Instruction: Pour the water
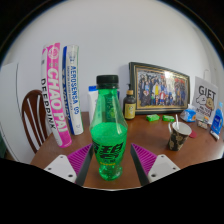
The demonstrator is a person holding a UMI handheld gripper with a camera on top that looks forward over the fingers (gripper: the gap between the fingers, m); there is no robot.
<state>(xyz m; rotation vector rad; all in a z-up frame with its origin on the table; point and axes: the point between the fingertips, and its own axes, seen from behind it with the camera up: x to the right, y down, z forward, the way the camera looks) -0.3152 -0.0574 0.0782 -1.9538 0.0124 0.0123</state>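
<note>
A green plastic bottle (109,135) stands upright between the two fingers of the gripper (112,160) — translucent, waisted in the middle, with a black screw cap and black lettering on its glossy label. The ridged magenta pads (80,156) sit close at either side of its lower body, but whether they press on the plastic or leave a thin gap cannot be told from here; the bottle's base appears to rest on the wooden table (195,148), whose top is smooth and reddish-brown.

Beyond the fingers, left of the bottle, tall flat boards (62,90) with large printed lettering lean against the white wall, and the curved back of a wooden chair (33,118) shows beside them. Just behind the bottle stands a small dark glass bottle (129,104) with a yellowish cap. Farther back and to the right, a picture in an ornate gilt frame (159,87) leans on the wall. Ahead of the right finger sits a short cylindrical metal cup (178,136) — dull and greyish. At the far right stands a printed card (205,100).
</note>
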